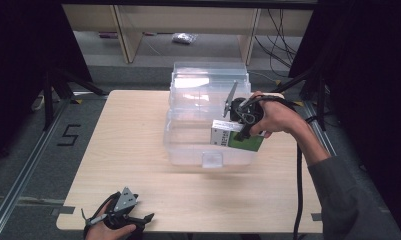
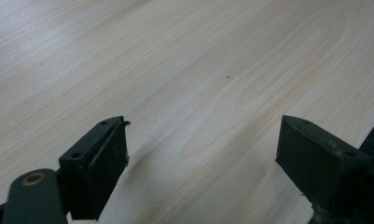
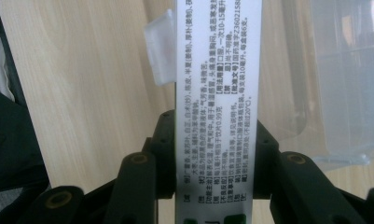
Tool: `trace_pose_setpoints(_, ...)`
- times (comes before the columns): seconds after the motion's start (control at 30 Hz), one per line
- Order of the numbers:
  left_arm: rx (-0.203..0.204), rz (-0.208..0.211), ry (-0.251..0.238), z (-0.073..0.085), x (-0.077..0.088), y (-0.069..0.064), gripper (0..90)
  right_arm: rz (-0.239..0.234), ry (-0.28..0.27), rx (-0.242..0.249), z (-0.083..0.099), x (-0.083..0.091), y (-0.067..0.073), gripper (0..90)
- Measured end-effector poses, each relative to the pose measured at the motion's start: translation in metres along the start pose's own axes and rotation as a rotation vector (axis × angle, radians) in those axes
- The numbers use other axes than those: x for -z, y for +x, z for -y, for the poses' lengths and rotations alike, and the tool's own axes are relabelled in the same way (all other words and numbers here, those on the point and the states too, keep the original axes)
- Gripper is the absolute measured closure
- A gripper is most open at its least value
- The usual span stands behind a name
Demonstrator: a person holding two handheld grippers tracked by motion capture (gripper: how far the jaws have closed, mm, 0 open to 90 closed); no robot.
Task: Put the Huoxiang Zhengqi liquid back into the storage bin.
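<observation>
Our left gripper point(image 1: 138, 220) at the table's point(image 1: 138, 150) near edge, jaws spread wide and bare, hand partly cut off, clear plastic bin point(image 1: 208, 120) mid-table, our right gripper point(image 1: 244, 131) clenched on a green-and-white printed carton point(image 1: 233, 137) over the bin's front, print too small to read

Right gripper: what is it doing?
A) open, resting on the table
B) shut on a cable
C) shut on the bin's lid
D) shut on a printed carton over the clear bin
D: the right gripper clamps the green-and-white printed carton above the clear plastic bin.
</observation>
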State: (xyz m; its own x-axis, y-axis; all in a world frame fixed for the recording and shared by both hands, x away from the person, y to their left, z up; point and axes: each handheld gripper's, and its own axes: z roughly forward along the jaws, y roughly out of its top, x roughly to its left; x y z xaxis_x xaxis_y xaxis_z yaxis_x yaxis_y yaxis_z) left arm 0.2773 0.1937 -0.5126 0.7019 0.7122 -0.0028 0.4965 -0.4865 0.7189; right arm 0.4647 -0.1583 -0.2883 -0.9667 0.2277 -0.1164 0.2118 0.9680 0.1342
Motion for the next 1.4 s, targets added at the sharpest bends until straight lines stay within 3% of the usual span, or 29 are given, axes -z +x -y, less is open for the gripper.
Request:
trace_pose_setpoints(0.17, -0.002, -0.003, -0.002, 0.000, 0.001, 0.000, 15.9, -0.002, -0.007, 0.024, -0.003, -0.007, -0.012, 64.1)
trace_pose_setpoints(0.4, 0.001, -0.002, -0.003, 0.000, 0.000, 0.000, 15.9, -0.006, -0.015, 0.002, -0.001, -0.019, -0.029, 64.0)
trace_pose_setpoints(0.6, -0.002, -0.006, 0.002, 0.000, 0.001, 0.001, 15.9, -0.010, 0.001, 0.015, 0.002, -0.032, -0.038, 64.0)
trace_pose_setpoints(0.87, 0.004, -0.003, -0.001, 0.000, 0.001, 0.000, 15.9, -0.013, 0.017, 0.014, 0.002, -0.043, -0.042, 64.0)
trace_pose_setpoints(0.9, -0.007, -0.004, 0.002, 0.000, 0.001, 0.001, 15.9, -0.007, -0.002, 0.042, 0.001, -0.045, -0.044, 64.0)
trace_pose_setpoints(1.03, 0.005, 0.000, -0.006, 0.000, 0.001, 0.000, 15.9, -0.036, 0.010, 0.004, 0.006, -0.057, -0.045, 64.0)
trace_pose_setpoints(1.1, -0.015, -0.003, 0.011, 0.000, 0.002, 0.001, 15.9, -0.036, 0.017, 0.000, 0.009, -0.063, -0.047, 64.0)
trace_pose_setpoints(1.13, 0.002, -0.005, 0.000, 0.000, 0.001, 0.001, 15.9, -0.036, 0.017, 0.000, 0.009, -0.063, -0.047, 64.0)
trace_pose_setpoints(1.2, 0.000, -0.005, 0.000, 0.000, 0.001, 0.001, 15.9, -0.026, -0.002, 0.034, 0.011, -0.069, -0.050, 64.0)
trace_pose_setpoints(1.3, 0.016, -0.005, -0.001, 0.000, 0.000, 0.001, 15.9, -0.037, 0.034, 0.018, 0.013, -0.077, -0.049, 64.0)
trace_pose_setpoints(1.4, 0.001, -0.002, 0.002, 0.000, 0.001, 0.000, 15.9, -0.036, 0.044, 0.033, 0.012, -0.082, -0.050, 64.0)
